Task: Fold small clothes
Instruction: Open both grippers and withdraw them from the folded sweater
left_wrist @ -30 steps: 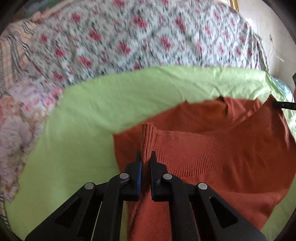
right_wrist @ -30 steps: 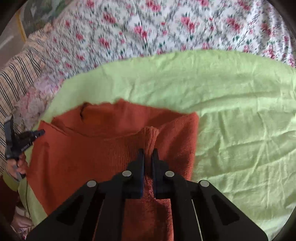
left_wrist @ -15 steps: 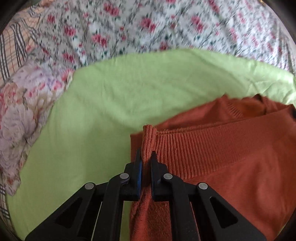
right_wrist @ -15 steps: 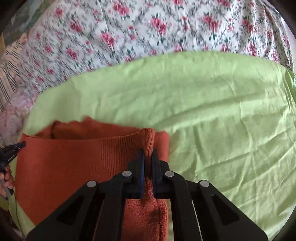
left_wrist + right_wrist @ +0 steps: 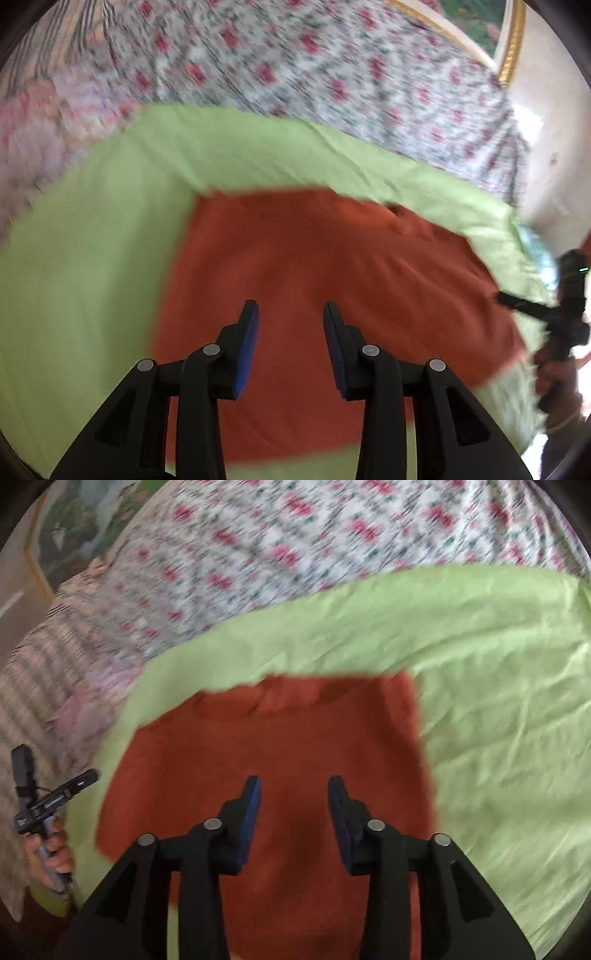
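Note:
A rust-orange knitted sweater [image 5: 314,266] lies folded flat on a light green sheet [image 5: 81,258]; it also shows in the right wrist view [image 5: 295,738] on the same sheet [image 5: 498,701]. My left gripper [image 5: 291,310] is open and empty above the sweater's near left part. My right gripper [image 5: 294,784] is open and empty above the sweater's near right part. Each gripper shows in the other's view, the right one at the far right edge [image 5: 517,302] and the left one at the far left edge [image 5: 74,782]. Both views are motion-blurred.
A floral quilt [image 5: 295,66] covers the bed beyond the green sheet, also in the right wrist view [image 5: 314,535]. Plaid and pink bedding [image 5: 44,672] lies at the left. A gold-framed picture [image 5: 491,33] and a pale wall [image 5: 554,155] are at the back right.
Both grippers have opened and let go of the sweater's ribbed hem. The hem has been laid over, so the sweater now lies folded flat. Both grippers have lifted off the cloth.

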Action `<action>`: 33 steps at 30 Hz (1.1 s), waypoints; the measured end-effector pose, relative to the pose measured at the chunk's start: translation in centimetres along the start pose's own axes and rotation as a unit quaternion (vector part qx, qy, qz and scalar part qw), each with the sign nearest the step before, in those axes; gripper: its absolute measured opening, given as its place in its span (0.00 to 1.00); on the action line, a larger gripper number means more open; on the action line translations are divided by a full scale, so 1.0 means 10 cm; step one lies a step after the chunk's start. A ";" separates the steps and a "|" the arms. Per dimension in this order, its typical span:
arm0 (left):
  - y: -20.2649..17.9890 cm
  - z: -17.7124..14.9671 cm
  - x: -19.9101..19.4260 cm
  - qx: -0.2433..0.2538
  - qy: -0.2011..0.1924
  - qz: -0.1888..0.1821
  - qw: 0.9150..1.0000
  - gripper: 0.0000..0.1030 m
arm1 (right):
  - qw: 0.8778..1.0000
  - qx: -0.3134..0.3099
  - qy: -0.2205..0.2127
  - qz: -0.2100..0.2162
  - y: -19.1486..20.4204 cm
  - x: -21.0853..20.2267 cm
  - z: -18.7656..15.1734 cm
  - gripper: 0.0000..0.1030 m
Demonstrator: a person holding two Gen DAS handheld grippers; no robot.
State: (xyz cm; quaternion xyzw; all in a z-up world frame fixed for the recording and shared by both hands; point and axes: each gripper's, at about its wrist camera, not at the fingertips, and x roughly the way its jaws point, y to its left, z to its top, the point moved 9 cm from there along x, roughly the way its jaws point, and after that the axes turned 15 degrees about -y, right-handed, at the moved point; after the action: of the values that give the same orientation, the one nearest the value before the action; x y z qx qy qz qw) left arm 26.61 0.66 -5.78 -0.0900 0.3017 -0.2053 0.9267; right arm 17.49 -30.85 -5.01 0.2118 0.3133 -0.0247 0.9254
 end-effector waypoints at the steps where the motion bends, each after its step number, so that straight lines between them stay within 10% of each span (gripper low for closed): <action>1: -0.07 -0.13 -0.03 -0.007 0.006 -0.012 1.000 0.35 | 1.000 0.002 0.011 0.012 0.09 -0.04 -0.16 0.44; 7: 0.20 -0.73 -0.03 -0.018 0.048 0.042 0.998 0.27 | 0.999 0.000 0.034 -0.014 -0.01 -0.22 -0.71 0.41; 14: 0.47 -0.81 -0.40 -0.083 0.010 0.060 0.995 0.23 | 0.997 0.048 -0.015 -0.065 -0.49 -0.62 -0.68 0.41; 18: 0.59 -0.94 -0.53 -0.121 0.008 0.068 0.990 0.50 | 0.997 0.036 -0.031 -0.068 -0.45 -0.64 -0.72 0.43; 25: 0.59 -0.91 -0.53 -0.171 -0.011 0.056 0.984 0.70 | 0.997 0.030 -0.042 -0.064 -0.44 -0.66 -0.73 0.44; 33: 0.76 -0.63 -0.21 -0.216 -0.044 0.083 0.972 0.71 | 0.997 0.019 -0.052 -0.051 -0.35 -0.69 -0.77 0.53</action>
State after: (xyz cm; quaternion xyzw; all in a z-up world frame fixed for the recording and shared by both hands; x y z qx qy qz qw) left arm 23.78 8.15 -11.90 -0.2713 0.3044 -0.0537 0.9115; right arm 6.94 -31.53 -7.75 0.2114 0.2752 -0.0891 0.9336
